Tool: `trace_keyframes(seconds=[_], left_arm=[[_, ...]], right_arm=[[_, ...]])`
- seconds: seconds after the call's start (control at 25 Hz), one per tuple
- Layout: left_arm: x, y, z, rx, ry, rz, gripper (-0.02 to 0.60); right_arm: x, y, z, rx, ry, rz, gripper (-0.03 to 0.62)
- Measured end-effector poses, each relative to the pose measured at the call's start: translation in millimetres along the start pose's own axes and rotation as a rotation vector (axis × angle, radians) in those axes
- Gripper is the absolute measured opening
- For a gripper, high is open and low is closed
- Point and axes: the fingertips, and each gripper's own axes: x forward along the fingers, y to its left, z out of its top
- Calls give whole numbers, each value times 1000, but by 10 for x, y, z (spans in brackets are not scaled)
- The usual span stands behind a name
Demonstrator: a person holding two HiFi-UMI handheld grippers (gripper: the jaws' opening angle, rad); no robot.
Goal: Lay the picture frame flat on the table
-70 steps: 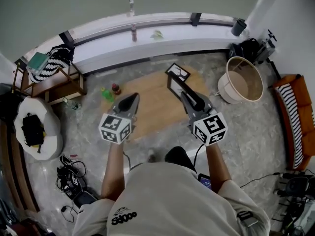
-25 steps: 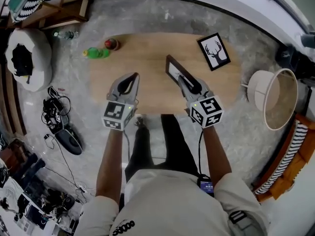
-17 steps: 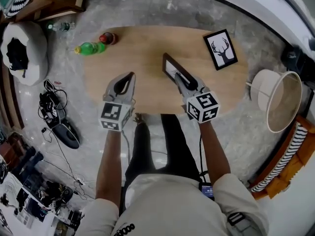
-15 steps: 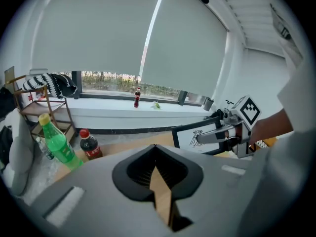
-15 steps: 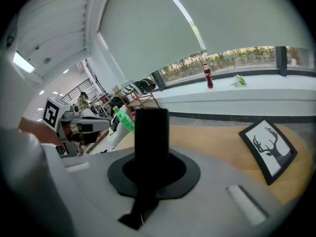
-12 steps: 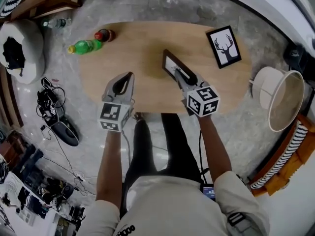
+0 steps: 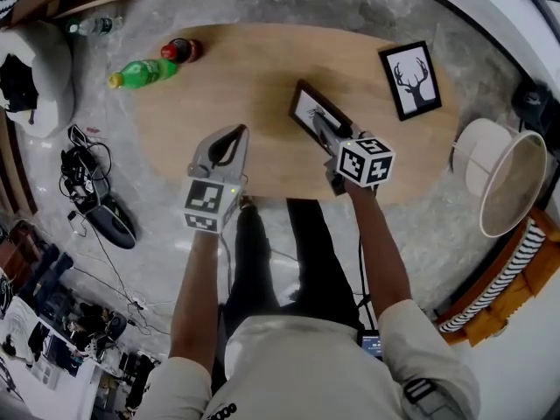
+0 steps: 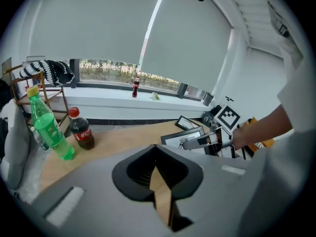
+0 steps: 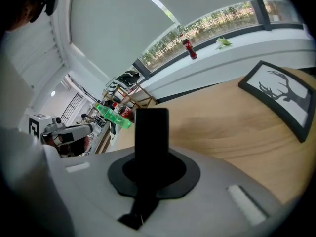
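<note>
From the head view, the right gripper (image 7: 320, 128) pinches the leaning picture frame (image 7: 305, 110) mid-table (image 7: 254, 68), its long axis running 10 to 4 o'clock. The left gripper (image 7: 229, 143) is closed and empty at its 8 o'clock. In the left gripper view, the frame sits at 1 o'clock. In the right gripper view, its black edge rises at 12 between the clamped jaws.

2 picture frames (image 7: 312, 112) (image 7: 412, 80), 3 bottles (image 7: 138, 73) (image 7: 180, 50) (image 8: 136, 87), 2 hand-held grippers (image 7: 230, 137) (image 7: 318, 124).

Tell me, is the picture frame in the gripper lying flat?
No, tipped up. The picture frame stands slanted on the table, one edge pinched in the right gripper.
</note>
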Motion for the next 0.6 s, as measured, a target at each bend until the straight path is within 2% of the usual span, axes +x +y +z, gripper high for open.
trace_keyframes(seconds=[0.24,0.48,0.6], left_arm=[[28,-18,-155,-12,32,-6,10],[80,-58,-157,-11,31,-15,9],[92,-59,-159,-7,28,-20,9]], right_arm=[[115,-123,-116,136,2,45,15],[197,-213,-213,211,19,82,21],[230,-291,-280,239,29,75,51]])
